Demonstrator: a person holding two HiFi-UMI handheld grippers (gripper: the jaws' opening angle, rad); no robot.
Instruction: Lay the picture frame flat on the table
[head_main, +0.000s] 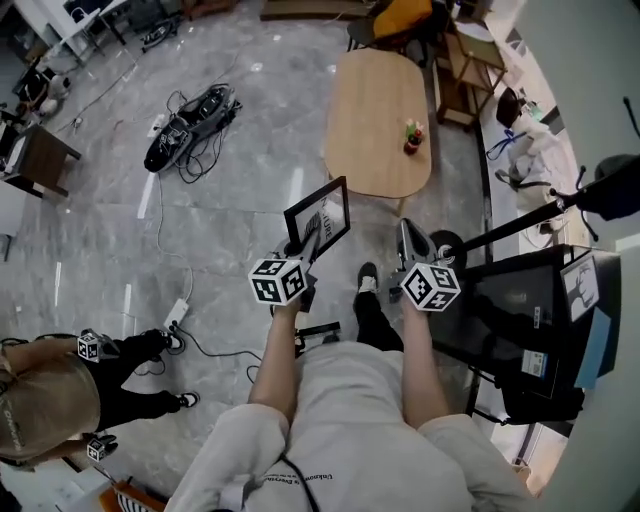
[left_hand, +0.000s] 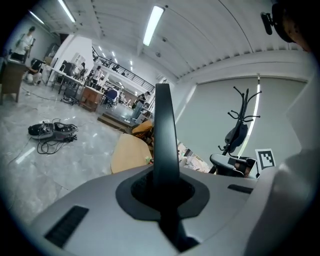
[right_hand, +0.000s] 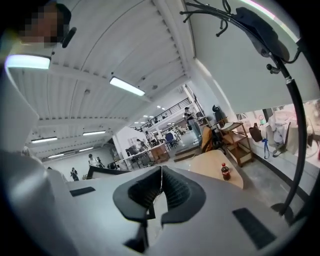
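Observation:
The black picture frame (head_main: 320, 214) hangs in the air over the grey floor, short of the light wooden table (head_main: 372, 125). My left gripper (head_main: 311, 233) is shut on its lower edge. In the left gripper view the frame's dark edge (left_hand: 163, 125) rises upright from between the jaws of the left gripper (left_hand: 163, 174), with the table (left_hand: 128, 152) beyond it. My right gripper (head_main: 405, 236) is beside the frame on the right, shut and apart from it. In the right gripper view the pads of the right gripper (right_hand: 161, 176) meet with nothing between them.
A small dark bottle (head_main: 412, 137) stands near the table's near right edge, also seen as the bottle (right_hand: 225, 171). A black desk (head_main: 520, 320) and a coat stand (right_hand: 292, 105) are on the right. A tangle of cables (head_main: 190, 115) lies on the floor. Another person (head_main: 50, 400) crouches at lower left.

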